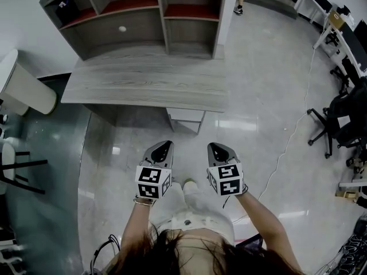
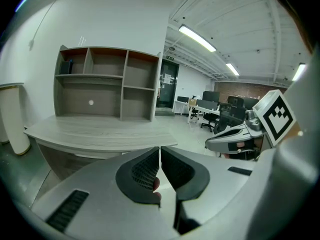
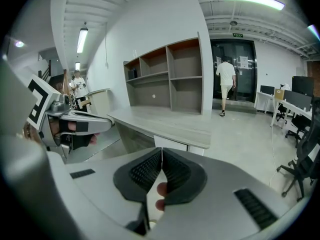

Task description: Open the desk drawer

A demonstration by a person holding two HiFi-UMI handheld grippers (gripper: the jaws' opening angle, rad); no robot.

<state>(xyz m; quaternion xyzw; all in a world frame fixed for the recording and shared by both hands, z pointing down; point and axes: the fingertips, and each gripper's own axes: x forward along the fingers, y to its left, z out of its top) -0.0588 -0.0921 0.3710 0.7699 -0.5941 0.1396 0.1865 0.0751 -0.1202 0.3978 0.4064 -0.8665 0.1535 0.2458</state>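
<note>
Approach step, no contact yet. Left tool [image 1: 164, 145] and right tool [image 1: 215, 146] are side by side over the floor, well short of the tabletop [image 1: 143, 87]. Both have jaws closed together with nothing between them.

The drawer [image 1: 186, 116] sits under the tabletop's front edge, toward its right end. It looks fully shut.

Next move, my read: close in on the tabletop, drop one tool to drawer-front height and spread its jaws. The right tool lines up better. I see no handle, so the grip point (lip or underside) needs a closer look first.

View differences:
- Head view: gives the plan layout, but the drawer front is too foreshortened to read.
- Right gripper view: shows the drawer's pale front face below the tabletop edge, just above the jaws.
- Left gripper view: shows the tabletop and the shelf unit [image 1: 146, 24] at its back. I can't make out the drawer there.
- Far beyond the tabletop, the right gripper view shows a person [image 3: 226, 79] at the doors. The head view catches only their feet.
</note>
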